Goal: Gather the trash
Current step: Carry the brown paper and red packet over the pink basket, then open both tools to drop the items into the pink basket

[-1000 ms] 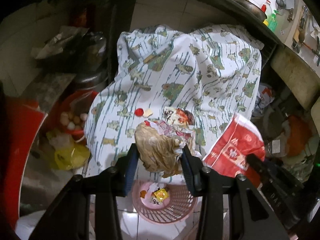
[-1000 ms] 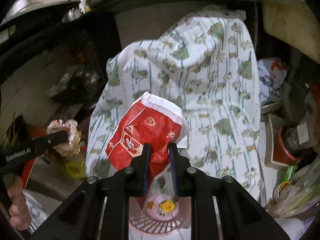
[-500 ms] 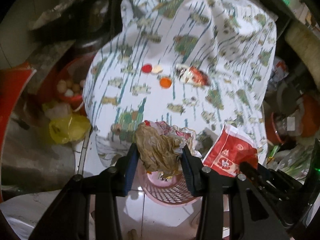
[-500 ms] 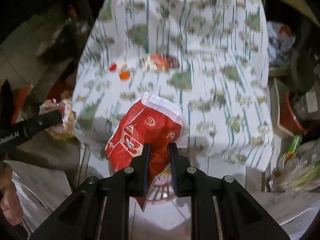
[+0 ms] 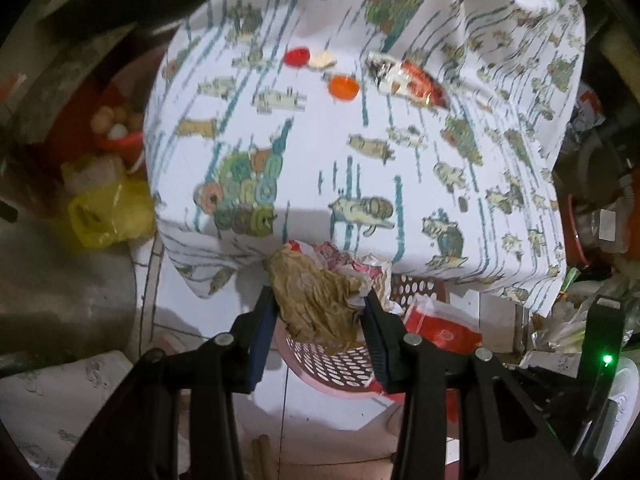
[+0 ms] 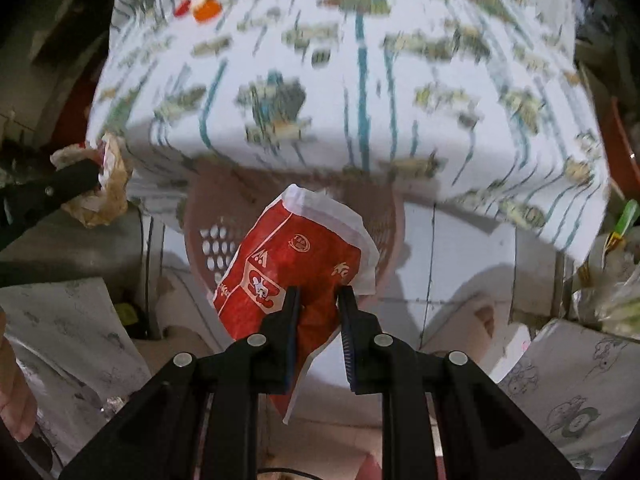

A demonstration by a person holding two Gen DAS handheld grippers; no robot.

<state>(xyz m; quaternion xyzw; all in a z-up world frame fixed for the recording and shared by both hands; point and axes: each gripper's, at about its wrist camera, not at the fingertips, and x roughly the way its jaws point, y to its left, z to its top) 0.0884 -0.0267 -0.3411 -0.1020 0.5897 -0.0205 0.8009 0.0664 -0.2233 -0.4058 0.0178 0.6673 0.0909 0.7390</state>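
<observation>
Your left gripper [image 5: 320,312] clamps crumpled paper [image 5: 316,300] and your right gripper [image 6: 318,312] a red bag [image 6: 296,264] above the basket [image 5: 332,364], while a wrapper [image 5: 408,80] and caps [image 5: 342,86] wait on the table [image 5: 400,184].

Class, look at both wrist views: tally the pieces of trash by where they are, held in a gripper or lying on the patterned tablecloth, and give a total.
Held in a gripper: 2, the crumpled brown paper wad in the left gripper, and the red paper bag in the right gripper.
Lying on the tablecloth: 4, the red cap, orange cap, pale scrap, snack wrapper.
Total: 6
</observation>
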